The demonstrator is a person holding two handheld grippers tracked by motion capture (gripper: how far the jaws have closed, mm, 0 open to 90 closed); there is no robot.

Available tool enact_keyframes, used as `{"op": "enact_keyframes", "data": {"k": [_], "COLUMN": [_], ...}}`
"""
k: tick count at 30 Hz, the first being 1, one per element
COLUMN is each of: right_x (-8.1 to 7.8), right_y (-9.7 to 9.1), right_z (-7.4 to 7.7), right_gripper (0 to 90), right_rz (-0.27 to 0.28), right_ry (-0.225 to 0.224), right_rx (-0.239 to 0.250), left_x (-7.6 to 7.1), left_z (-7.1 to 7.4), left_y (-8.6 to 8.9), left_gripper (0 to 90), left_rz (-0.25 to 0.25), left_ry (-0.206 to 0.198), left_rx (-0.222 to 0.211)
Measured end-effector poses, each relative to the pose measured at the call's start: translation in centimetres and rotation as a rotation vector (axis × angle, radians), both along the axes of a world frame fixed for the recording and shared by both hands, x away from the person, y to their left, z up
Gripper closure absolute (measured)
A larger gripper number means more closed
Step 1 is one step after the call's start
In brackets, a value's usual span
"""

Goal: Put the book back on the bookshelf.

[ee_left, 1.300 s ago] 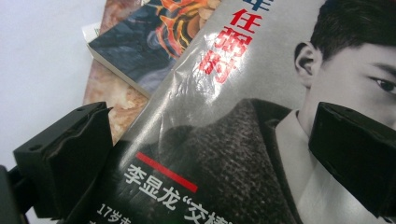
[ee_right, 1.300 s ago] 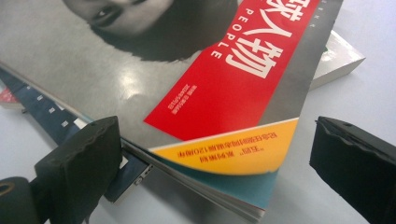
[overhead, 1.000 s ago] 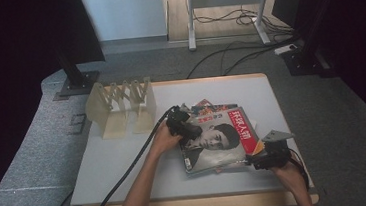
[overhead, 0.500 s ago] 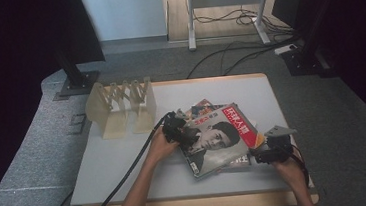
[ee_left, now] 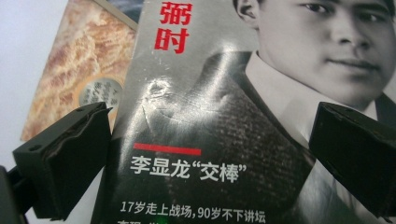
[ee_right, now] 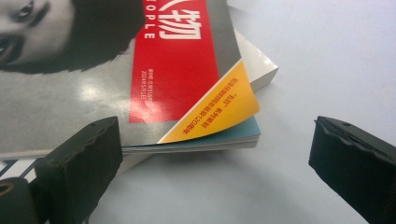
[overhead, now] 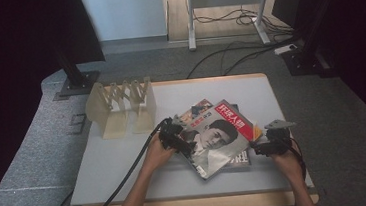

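Note:
A grey magazine with a red title block and a portrait lies askew on top of a small stack right of the table's middle. My left gripper is at its left edge; in the left gripper view the jaws stand wide apart over the cover, so that gripper is open. My right gripper sits just off the stack's right corner. It is open, with bare table between its jaws. The cover's yellow corner curls up just ahead of it.
A brown-covered magazine pokes out from under the stack at the back. A wooden slotted rack stands at the back left of the white table. The left gripper's black cable trails to the front edge.
The top magazine has turned and slid a little toward the front left. My left gripper has shifted left and nearer with it. The right gripper now stands slightly apart from the stack's corner.

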State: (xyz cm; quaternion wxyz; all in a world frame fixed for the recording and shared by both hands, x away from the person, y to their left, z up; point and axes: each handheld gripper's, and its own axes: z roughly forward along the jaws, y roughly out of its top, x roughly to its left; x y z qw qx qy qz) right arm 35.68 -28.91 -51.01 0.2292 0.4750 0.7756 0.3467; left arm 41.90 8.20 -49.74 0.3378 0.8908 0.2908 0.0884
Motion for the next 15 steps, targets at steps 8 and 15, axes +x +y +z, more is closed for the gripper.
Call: {"op": "enact_keyframes", "data": {"k": [8, 15], "right_x": [1.2, 2.4], "right_y": [-0.1, 0.0], "right_z": [-0.1, 0.2], "right_gripper": [3.5, 4.3], "right_rz": [-0.026, -0.040], "right_ry": [0.000, 0.012], "right_rx": [-0.002, -0.018], "left_x": [-1.2, -2.2], "left_z": [-0.2, -0.3], "left_y": [0.4, 0.6], "left_gripper": [0.0, 0.0], "left_rz": [0.004, -0.001], "left_ry": [0.003, 0.001], "left_rx": [0.000, 0.006]}}
